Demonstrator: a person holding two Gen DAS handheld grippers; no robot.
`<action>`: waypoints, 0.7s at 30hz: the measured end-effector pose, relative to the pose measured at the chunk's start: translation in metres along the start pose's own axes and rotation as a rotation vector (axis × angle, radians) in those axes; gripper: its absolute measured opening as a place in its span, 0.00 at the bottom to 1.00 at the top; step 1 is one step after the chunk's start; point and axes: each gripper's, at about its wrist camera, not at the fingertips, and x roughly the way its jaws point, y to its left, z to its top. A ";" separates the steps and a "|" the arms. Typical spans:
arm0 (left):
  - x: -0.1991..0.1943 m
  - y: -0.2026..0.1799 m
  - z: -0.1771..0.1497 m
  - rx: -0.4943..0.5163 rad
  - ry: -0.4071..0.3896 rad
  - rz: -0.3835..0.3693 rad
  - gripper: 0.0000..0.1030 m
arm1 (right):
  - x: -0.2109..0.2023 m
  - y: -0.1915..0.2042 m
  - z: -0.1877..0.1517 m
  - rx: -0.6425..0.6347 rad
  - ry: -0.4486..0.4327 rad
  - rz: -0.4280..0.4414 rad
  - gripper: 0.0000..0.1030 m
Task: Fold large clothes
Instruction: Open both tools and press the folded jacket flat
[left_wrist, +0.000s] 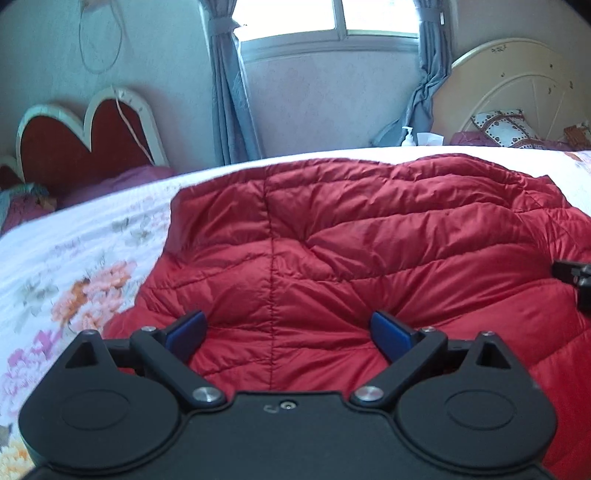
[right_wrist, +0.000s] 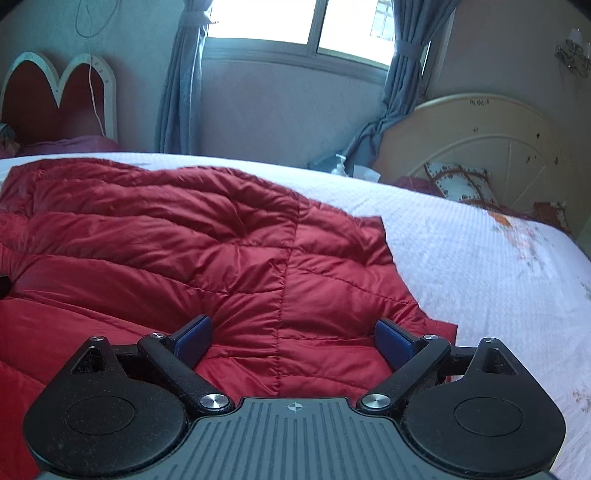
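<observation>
In your left wrist view, your left gripper (left_wrist: 288, 332) hangs low over the near edge of the red jacket (left_wrist: 369, 240), its blue fingers (left_wrist: 188, 334) spread wide with nothing between them, and the jacket lies spread on the floral bedspread (left_wrist: 74, 258). In your right wrist view, your right gripper (right_wrist: 293, 339) is likewise spread wide and empty above the jacket's near right part, with white bedspread to the right and a cream headboard (right_wrist: 498, 136) far right.
</observation>
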 end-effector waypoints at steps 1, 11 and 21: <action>0.002 0.001 0.001 -0.007 0.008 -0.001 0.95 | 0.004 0.000 0.000 0.005 0.009 -0.001 0.90; 0.003 0.003 0.007 -0.013 0.047 0.008 0.96 | 0.004 -0.008 0.005 0.044 0.058 0.025 0.91; -0.038 0.009 0.003 -0.007 0.016 0.005 0.92 | -0.055 0.003 0.003 0.023 -0.040 0.049 0.91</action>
